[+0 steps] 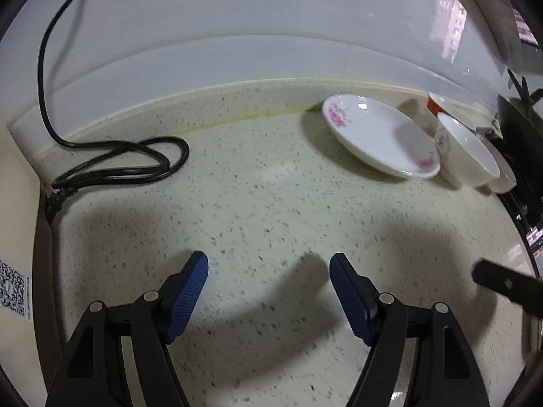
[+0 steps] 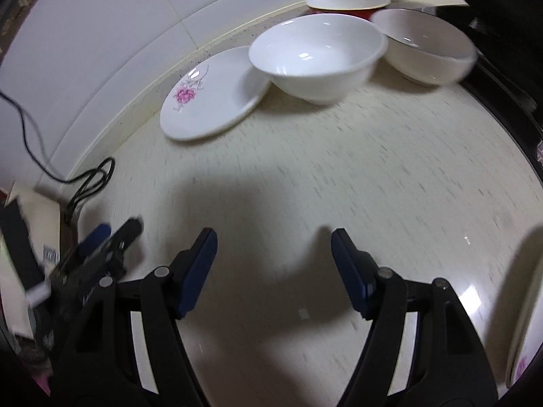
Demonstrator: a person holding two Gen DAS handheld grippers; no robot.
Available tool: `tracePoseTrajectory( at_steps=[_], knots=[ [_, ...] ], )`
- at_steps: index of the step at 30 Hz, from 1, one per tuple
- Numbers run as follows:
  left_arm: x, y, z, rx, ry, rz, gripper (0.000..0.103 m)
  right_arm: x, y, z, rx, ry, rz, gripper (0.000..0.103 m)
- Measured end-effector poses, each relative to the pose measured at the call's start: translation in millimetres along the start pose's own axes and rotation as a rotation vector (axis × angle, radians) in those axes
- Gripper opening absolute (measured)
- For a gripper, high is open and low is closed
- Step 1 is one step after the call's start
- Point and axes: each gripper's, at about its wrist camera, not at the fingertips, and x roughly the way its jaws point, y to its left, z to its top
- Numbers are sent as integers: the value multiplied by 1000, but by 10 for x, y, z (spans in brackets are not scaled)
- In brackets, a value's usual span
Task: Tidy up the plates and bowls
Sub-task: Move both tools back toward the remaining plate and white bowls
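The flowered plate (image 2: pixel 212 100) lies on the speckled counter (image 2: pixel 339 169) by the back wall, well ahead of both grippers. A white bowl (image 2: pixel 317 56) sits just beside it, its rim overlapping the plate's edge; a second white bowl (image 2: pixel 427 45) and a red-sided bowl (image 2: pixel 346 3) stand behind. The left gripper (image 1: pixel 268 291) and right gripper (image 2: pixel 274 264) hover with jaws apart, nothing between them. A coiled black cable (image 1: pixel 125 159) lies at the left, clear of the plate.

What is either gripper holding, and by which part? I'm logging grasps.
Nothing is held. The left gripper and right gripper both stand open over bare countertop, short of the plate and bowls.
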Motion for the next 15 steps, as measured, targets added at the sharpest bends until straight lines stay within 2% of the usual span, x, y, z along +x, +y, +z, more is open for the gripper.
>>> tracePoseTrajectory(
  at_steps=[9, 15],
  knots=[
    [37, -71, -8, 28, 2, -14, 90, 357, 196, 517, 64, -41, -10, 73],
    [53, -32, 14, 8, 0, -94, 100, 510, 359, 787, 93, -62, -13, 75]
  ],
)
